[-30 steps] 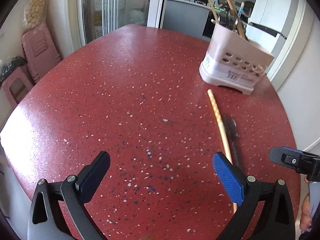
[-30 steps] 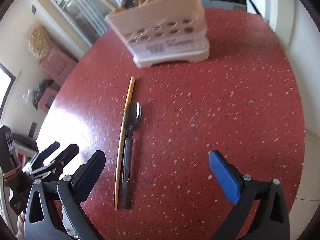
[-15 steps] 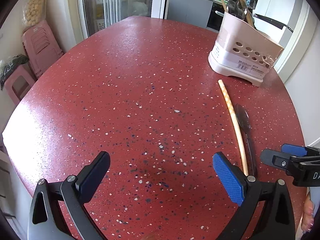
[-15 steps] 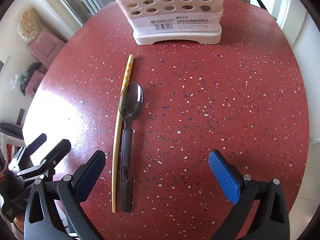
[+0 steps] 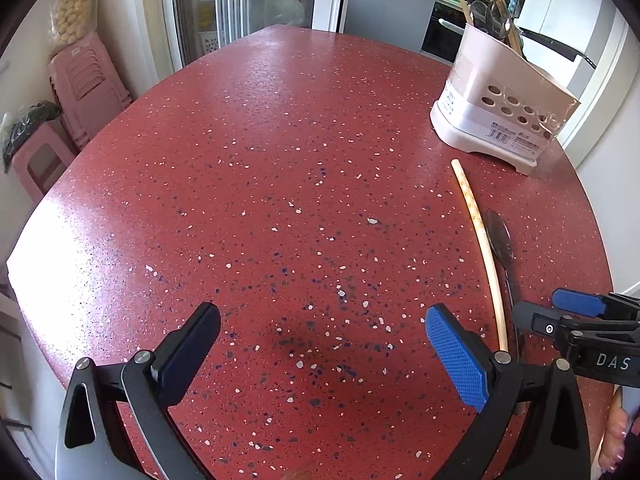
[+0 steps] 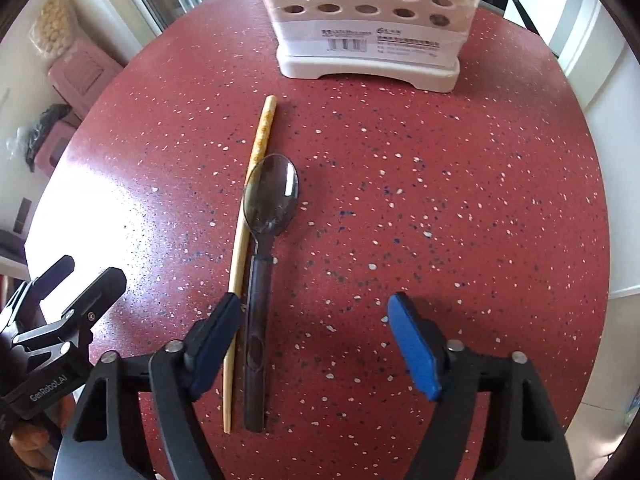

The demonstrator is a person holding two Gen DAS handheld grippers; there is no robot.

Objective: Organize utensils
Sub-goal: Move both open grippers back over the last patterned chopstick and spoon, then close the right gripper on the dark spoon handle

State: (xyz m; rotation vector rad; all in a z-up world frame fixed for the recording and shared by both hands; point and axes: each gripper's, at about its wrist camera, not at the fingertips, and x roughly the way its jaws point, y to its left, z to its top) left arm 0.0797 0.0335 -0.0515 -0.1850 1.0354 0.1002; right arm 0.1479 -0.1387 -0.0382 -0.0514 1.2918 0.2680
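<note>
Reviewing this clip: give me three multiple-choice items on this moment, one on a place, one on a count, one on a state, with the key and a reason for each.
1. Where does the chopstick lie relative to the dark spoon, in the right wrist view?
A. To the spoon's left, alongside it
B. Across the spoon's bowl
C. Inside the holder

2. How many utensils lie flat on the red table?
A. One
B. Two
C. Four

3. How does the right gripper stand?
A. Shut on the chopstick
B. Lifting the spoon
C. Jaws apart above the spoon handle, gripping nothing

Key: 1 A, the two lie parallel, chopstick on the left. 2 B, only chopstick and spoon; the rest stand in the utensil holder. 3 C, the jaws have just been closing, yet neither pad presses the spoon.
</note>
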